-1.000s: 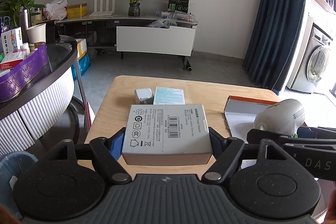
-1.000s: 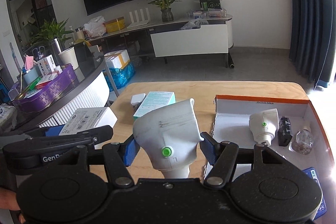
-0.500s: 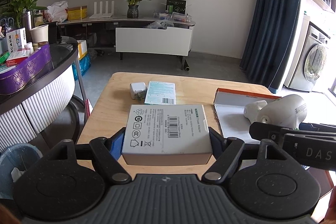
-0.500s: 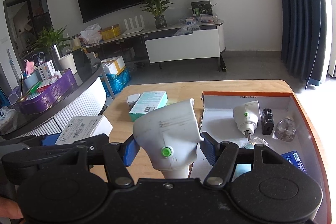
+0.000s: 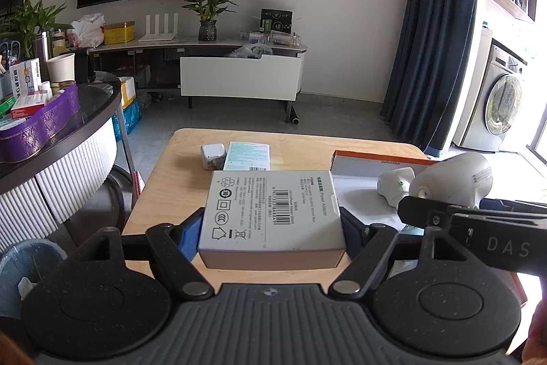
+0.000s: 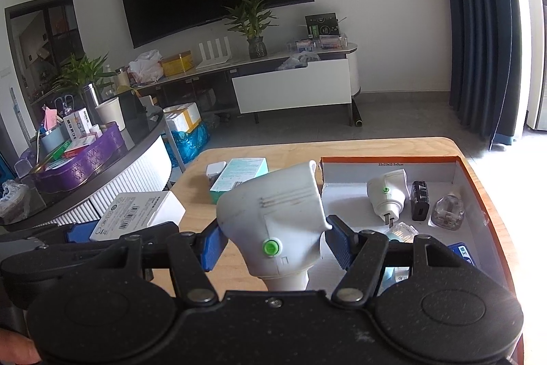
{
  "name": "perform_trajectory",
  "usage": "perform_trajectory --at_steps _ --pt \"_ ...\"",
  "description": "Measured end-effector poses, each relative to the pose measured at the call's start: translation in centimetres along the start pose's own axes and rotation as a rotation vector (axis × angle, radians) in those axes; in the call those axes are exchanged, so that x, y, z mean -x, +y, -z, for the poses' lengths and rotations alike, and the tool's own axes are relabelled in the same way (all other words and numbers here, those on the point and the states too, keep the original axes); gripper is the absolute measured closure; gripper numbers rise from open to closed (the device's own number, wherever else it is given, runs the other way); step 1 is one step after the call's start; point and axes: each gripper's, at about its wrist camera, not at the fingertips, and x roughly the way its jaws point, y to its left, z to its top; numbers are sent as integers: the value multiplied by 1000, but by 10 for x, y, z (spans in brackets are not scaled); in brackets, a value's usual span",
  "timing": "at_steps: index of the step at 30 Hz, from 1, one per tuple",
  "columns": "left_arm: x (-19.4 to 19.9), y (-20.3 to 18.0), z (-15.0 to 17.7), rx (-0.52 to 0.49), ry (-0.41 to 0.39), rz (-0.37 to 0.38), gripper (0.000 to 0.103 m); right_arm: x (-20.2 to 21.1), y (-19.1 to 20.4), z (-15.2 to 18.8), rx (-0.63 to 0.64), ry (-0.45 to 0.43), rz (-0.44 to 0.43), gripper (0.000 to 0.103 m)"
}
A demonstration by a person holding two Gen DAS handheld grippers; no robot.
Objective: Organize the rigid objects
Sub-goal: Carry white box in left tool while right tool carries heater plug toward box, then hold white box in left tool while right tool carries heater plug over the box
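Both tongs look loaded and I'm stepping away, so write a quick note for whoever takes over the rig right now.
Left tongs: shut on the white adapter box, held above the wooden table.
Right tongs: shut on the white plug-in device, beside the orange-rimmed tray.
Done: a matching white plug, a black part and a clear piece lie in the tray.
Left: both held items, plus the teal box and small white charger on the table.
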Motion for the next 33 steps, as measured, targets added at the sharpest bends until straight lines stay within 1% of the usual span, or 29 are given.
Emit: perform_trajectory --at_steps 7,21,33 --pt "4 -7 1 -7 -6 18 24 11 -7 -1 -7 -20 11 27" --pt "2 -28 5 -33 11 52 24 25 -29 4 -41 -28 39 27" --pt "-2 -54 8 -69 26 100 24 38 -52 6 -69 -48 90 27"
